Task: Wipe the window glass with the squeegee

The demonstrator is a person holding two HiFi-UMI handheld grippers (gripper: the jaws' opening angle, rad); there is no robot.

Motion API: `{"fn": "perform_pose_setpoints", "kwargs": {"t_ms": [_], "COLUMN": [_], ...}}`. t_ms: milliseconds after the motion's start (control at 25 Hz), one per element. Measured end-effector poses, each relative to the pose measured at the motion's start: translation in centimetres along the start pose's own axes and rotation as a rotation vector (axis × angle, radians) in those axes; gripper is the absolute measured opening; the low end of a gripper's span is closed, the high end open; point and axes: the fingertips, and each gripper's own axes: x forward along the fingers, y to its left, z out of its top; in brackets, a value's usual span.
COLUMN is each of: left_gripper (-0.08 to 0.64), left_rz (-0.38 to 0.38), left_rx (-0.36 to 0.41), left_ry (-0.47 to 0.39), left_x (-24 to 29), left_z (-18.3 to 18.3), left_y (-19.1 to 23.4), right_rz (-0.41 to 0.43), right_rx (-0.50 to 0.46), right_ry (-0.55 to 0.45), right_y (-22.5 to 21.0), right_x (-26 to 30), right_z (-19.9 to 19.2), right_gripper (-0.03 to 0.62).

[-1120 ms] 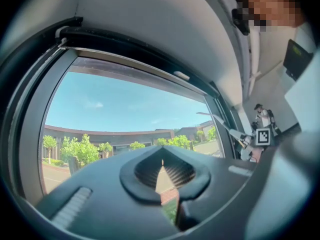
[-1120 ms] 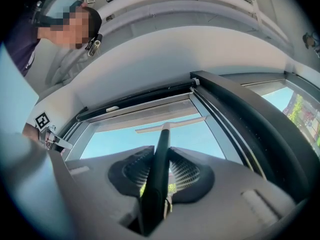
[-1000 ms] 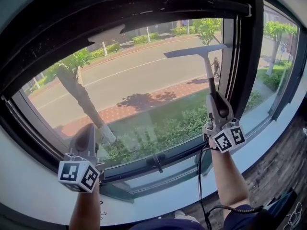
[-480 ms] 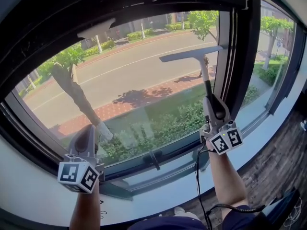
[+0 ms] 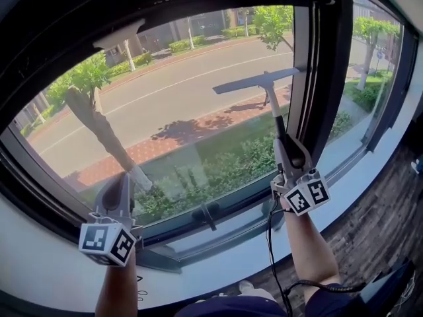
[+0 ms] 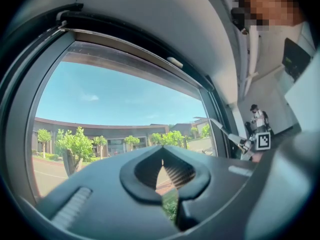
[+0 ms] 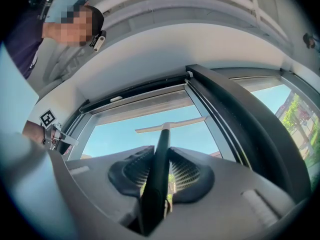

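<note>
Two tools: right tool (image 5: 281,141) clamps squeegee (image 5: 263,82) handle, blade laid on glass (image 5: 178,104) for wiping; left tool (image 5: 124,178) closed, empty, parked low.

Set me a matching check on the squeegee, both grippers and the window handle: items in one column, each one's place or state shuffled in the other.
Items
1. squeegee
2. left gripper
3. right gripper
4. window handle

Places or states
A. clamped on a dark shaft
B. on the lower frame, between the two grippers
C. blade high on the pane, by the right-hand frame
D. shut with nothing held, low at the pane's left

Pairs: 1-C, 2-D, 3-A, 4-B
</note>
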Motion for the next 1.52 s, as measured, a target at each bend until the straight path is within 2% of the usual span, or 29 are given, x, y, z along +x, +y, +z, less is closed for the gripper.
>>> {"fn": "perform_pose_setpoints", "kwargs": {"t_ms": [520,720,880,1200,1520], "left_gripper": [0.005,0.005,0.005,0.005,0.005], "left_rz": [-0.022,-0.018,-0.022,-0.039,-0.039], "left_rx": [-0.022,-0.041,-0.052,-0.039,-0.049], "left_ry": [0.037,0.053,0.069,0.085,0.109], "left_x": [0.8,0.6,1.4,1.1,1.5], "left_z": [-0.9,-2.7,-1.3,-4.3,-6.4], "left_y": [-1.2,-1.6,-1.6,-4.2,-5.0], "right_rz": [-0.007,-0.011,-0.015,-0.015,-0.029], "right_rx": [0.011,0.01,0.019,0.037,0.066], "right_ry": [0.047,0.073,0.101,0.13,0.144], "right_y": [0.0,-0.1,-0.1,0.1,0.5], "right_x": [-1.0,-2.6,-1.9,-5.6,-7.0], "right_z": [-0.8,-2.4,-1.7,-4.9,-7.0], "right_gripper": [0.101,0.103,0.103,0.103,0.101]}}
